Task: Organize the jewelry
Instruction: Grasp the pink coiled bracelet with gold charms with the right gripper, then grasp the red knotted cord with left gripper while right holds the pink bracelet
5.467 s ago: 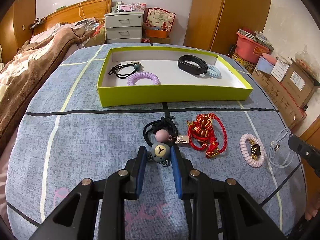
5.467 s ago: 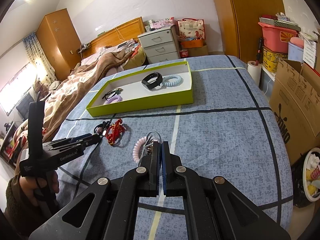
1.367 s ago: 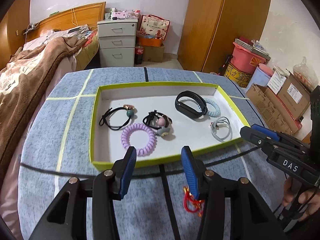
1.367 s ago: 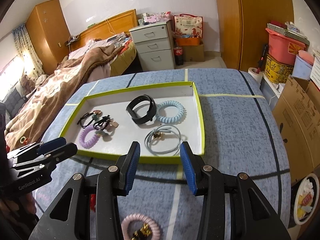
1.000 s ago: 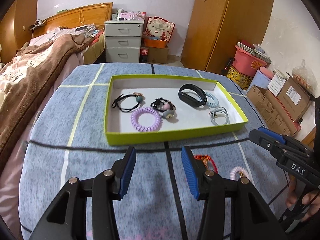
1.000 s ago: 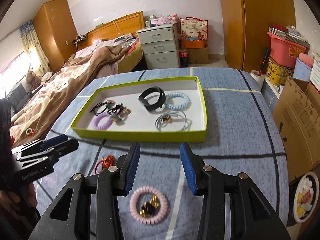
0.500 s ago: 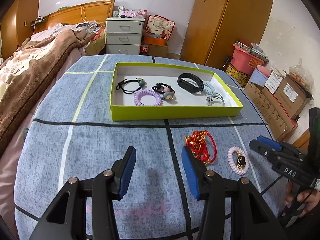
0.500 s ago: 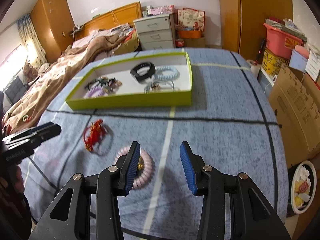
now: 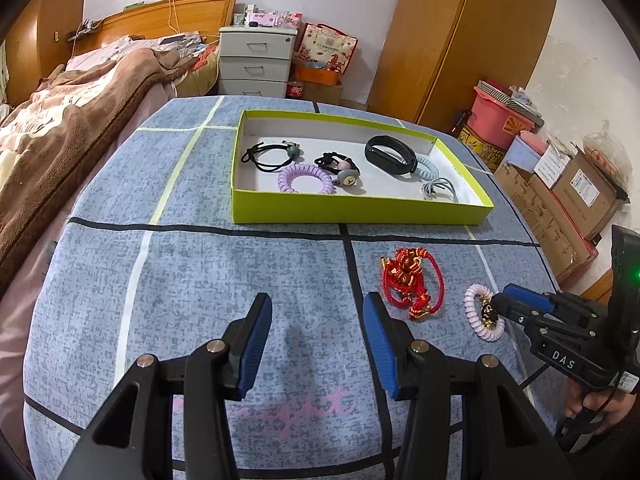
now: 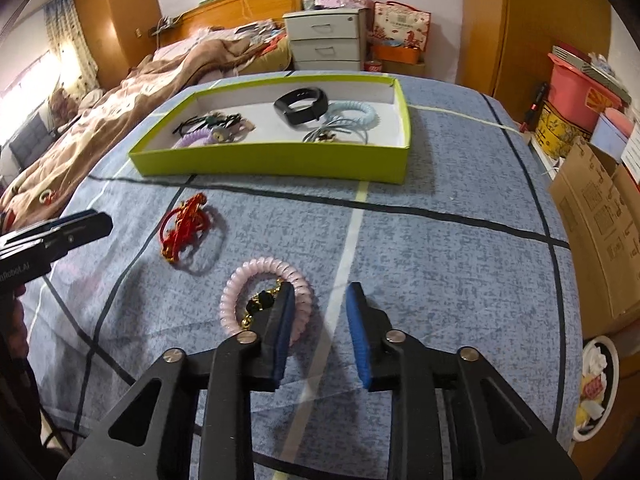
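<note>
Most pieces already in green box [image 9: 360, 212]. Left on table [image 9: 200, 280]: red cord bracelet [image 9: 412, 280], pink coil bracelet [image 10: 266, 300]. My right gripper [image 10: 318, 334] jaws spread at pink one, left gripper [image 9: 316, 340] spread, empty.

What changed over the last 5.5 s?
The bear hair tie and grey tie went from the cloth into the tray, released there. Both grippers pulled back, open: left gripper is empty, right gripper is at the pink coil. The red cord and pink coil stayed put.
</note>
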Action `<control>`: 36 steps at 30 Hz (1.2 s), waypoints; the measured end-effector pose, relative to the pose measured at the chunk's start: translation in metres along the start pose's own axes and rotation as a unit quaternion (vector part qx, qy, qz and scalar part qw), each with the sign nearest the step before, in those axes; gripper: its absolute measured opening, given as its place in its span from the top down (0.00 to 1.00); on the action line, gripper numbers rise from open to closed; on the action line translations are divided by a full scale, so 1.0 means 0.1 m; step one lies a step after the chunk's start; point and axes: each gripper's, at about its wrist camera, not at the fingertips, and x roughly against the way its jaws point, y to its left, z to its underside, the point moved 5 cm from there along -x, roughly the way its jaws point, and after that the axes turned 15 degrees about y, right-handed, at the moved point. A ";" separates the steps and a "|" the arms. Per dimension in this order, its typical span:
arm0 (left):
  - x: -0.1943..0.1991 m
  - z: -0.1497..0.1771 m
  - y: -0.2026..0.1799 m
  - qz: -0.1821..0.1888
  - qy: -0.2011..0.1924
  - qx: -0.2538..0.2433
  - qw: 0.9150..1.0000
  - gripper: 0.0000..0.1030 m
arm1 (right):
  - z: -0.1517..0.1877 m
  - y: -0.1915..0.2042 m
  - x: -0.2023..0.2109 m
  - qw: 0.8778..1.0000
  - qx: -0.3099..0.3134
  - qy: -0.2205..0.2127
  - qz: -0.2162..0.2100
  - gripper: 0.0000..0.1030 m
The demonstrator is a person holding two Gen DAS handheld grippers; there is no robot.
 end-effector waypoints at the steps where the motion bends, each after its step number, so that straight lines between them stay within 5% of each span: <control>1: 0.00 0.00 0.00 0.001 0.001 0.001 1.000 0.52 | 0.00 0.01 -0.01 1.000 0.002 0.001 0.000 0.77; 7: -0.02 0.01 -0.01 0.004 0.005 -0.001 1.000 0.52 | 0.02 0.05 -0.01 1.000 0.012 0.006 -0.003 0.90; 23: -0.08 -0.03 -0.24 0.038 0.016 -0.025 0.999 0.52 | -0.02 -0.12 0.26 0.995 -0.041 -0.053 -0.070 0.91; 36: -0.20 -0.24 -0.72 0.025 0.019 -0.081 0.996 0.52 | 0.01 -0.19 0.32 0.994 -0.056 -0.065 -0.074 0.91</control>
